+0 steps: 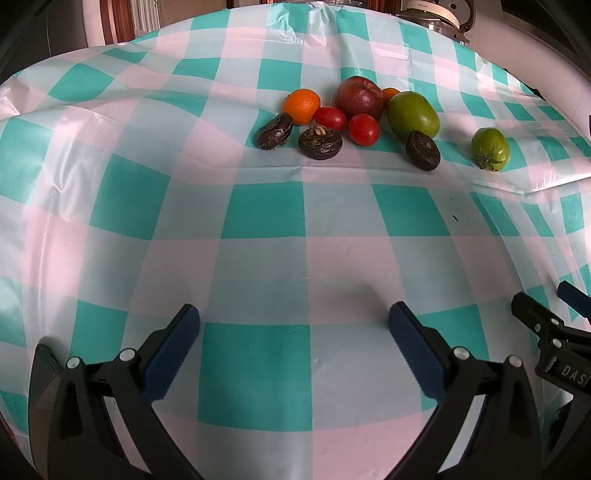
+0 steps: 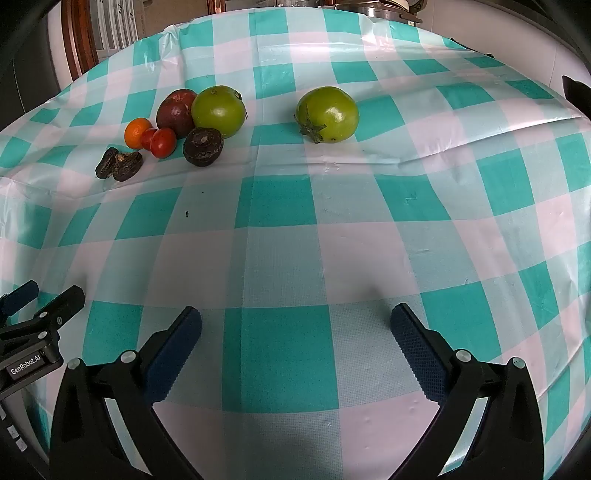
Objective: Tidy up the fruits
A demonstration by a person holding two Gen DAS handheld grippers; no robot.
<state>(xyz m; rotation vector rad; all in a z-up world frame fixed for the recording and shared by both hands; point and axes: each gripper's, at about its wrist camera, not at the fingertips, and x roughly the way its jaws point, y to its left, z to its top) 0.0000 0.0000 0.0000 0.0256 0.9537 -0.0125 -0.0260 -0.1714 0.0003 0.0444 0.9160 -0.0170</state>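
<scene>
A cluster of fruit lies on the checked tablecloth (image 1: 266,221): an orange (image 1: 301,105), a dark red apple (image 1: 358,96), two red tomatoes (image 1: 363,129), a big green tomato (image 1: 413,114) and three dark water chestnuts (image 1: 320,141). A lone green tomato (image 1: 490,149) lies apart to the right; in the right wrist view it (image 2: 328,113) is straight ahead, with the cluster (image 2: 218,110) to its left. My left gripper (image 1: 294,317) is open and empty above the cloth. My right gripper (image 2: 295,318) is open and empty too.
The right gripper's fingers (image 1: 535,314) show at the left view's right edge; the left gripper's fingers (image 2: 59,306) show at the right view's left edge. A cooker (image 1: 439,14) stands past the table's far edge. A wooden chair back (image 2: 79,40) stands at the far left.
</scene>
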